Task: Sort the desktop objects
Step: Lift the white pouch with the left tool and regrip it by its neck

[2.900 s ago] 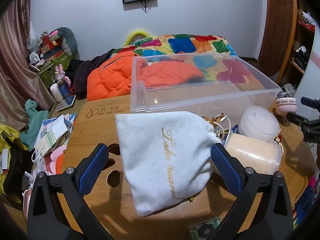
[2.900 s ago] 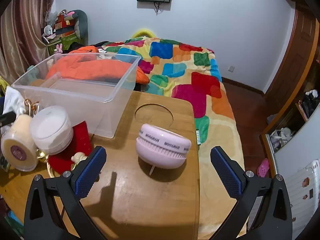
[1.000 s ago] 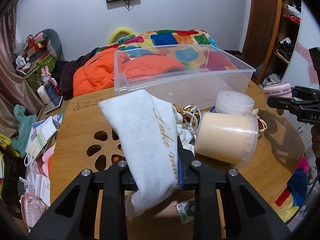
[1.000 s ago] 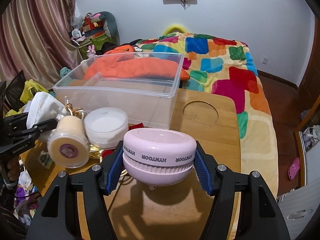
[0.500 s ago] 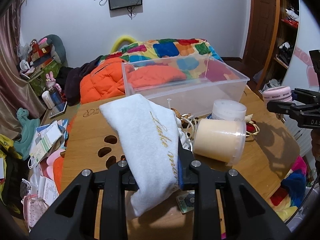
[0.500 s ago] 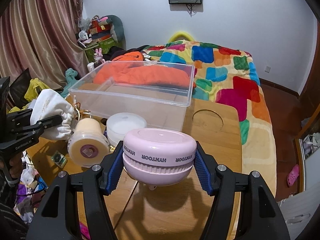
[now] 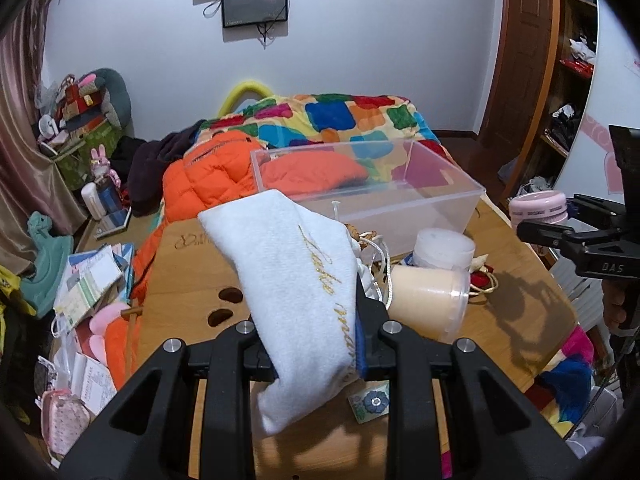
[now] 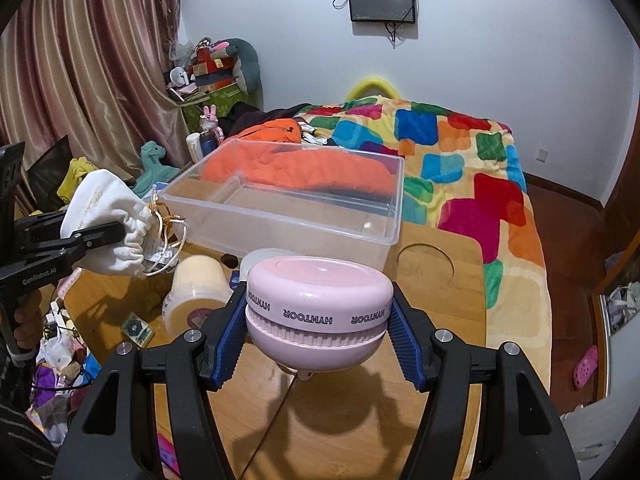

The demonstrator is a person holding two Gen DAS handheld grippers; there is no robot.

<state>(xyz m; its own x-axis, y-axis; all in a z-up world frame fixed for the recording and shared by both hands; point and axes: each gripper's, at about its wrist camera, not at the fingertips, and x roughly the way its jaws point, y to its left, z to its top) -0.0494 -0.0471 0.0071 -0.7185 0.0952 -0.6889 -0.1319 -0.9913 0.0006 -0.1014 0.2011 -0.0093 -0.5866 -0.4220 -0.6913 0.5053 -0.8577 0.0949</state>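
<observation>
Now both my grippers are loaded above the table (image 8: 448,364). My left gripper (image 7: 320,354) is clamped tight on a white pouch (image 7: 296,280) with gold script, which hangs clear of the wood; its gathered mouth and gold cords show in the right wrist view. My right gripper (image 8: 316,330) squeezes a pink round gadget (image 8: 318,304) between its blue pads (image 8: 230,340), lifted off the wood with its shadow beneath. Below, near the table's middle, a cream jar (image 7: 426,302) lies on its side, touching a white jar (image 7: 442,248) that stands just before the bin (image 7: 400,208). That clear bin sits at the table's far edge, against the bed (image 8: 460,160). A small patterned card (image 7: 370,402) lies near the table's near edge. Clutter (image 7: 88,280) spills past the left edge.
</observation>
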